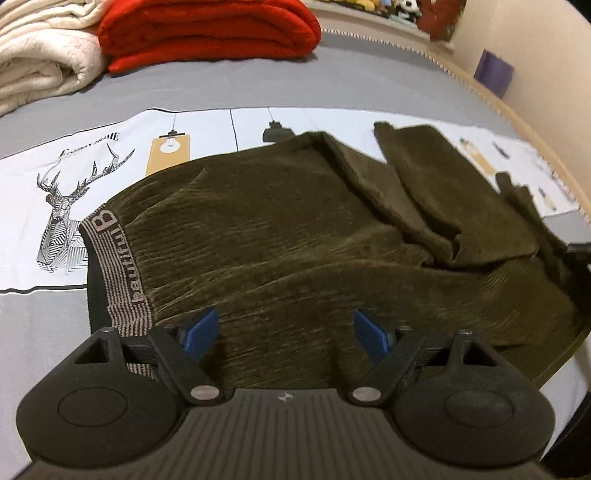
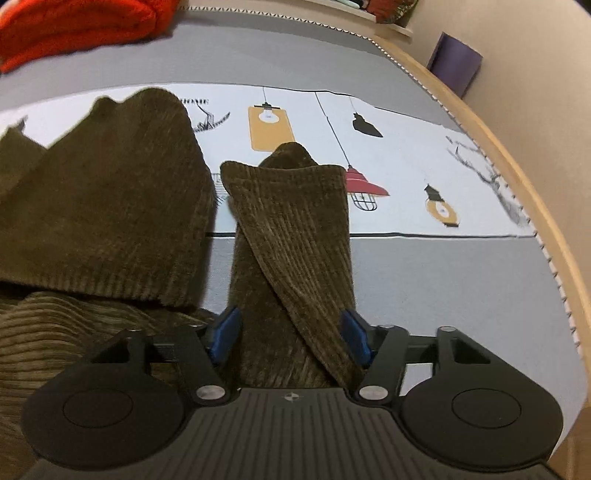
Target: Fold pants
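Observation:
Olive-brown corduroy pants point(image 1: 295, 236) lie on a grey bed sheet, their striped waistband point(image 1: 118, 258) lettered "beautiful" at the left. The legs are folded back toward the far right. My left gripper point(image 1: 284, 332) is open, its blue pads spread over the pants' near side, just right of the waistband. In the right wrist view a narrow pant leg point(image 2: 291, 240) runs away between the blue pads of my right gripper point(image 2: 291, 332), which is open around it. The other folded leg point(image 2: 110, 206) lies to the left.
A white printed cloth point(image 1: 74, 155) with a deer and lamps lies under the pants; it also shows in the right wrist view point(image 2: 406, 166). A red blanket point(image 1: 207, 33) and a cream blanket point(image 1: 40, 62) are stacked at the far left. The bed's wooden edge point(image 2: 524, 177) curves along the right.

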`<state>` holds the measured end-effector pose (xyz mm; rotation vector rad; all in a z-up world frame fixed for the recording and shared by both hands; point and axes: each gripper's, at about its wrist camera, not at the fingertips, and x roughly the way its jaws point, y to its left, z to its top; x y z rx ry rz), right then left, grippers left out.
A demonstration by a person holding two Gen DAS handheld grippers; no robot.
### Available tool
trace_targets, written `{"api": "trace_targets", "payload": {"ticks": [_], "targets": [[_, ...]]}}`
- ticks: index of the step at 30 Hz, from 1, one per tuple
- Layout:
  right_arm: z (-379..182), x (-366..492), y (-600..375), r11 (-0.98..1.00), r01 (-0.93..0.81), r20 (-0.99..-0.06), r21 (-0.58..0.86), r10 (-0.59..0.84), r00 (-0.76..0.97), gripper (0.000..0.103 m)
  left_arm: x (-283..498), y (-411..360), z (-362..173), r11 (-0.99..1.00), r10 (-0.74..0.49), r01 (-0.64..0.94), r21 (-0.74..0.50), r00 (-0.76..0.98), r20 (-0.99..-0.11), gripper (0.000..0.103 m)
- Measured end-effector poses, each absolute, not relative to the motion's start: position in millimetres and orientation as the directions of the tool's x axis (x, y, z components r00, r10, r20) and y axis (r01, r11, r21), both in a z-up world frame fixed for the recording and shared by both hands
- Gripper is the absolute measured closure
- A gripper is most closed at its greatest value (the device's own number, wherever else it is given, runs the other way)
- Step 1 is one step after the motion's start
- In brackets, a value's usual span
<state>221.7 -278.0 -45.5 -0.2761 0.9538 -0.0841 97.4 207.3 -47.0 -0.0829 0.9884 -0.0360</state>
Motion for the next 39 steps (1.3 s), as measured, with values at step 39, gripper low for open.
{"api": "trace_targets", "payload": {"ticks": [39], "targets": [[-13.7, 200.7, -346.3, 0.997, 0.081, -0.724, 0.019, -0.042, 0.688, 0.067, 106.6, 196.1, -48.9, 0.997, -0.061, -0.013, -0.08, 0.525, -0.849, 0.018]]}}
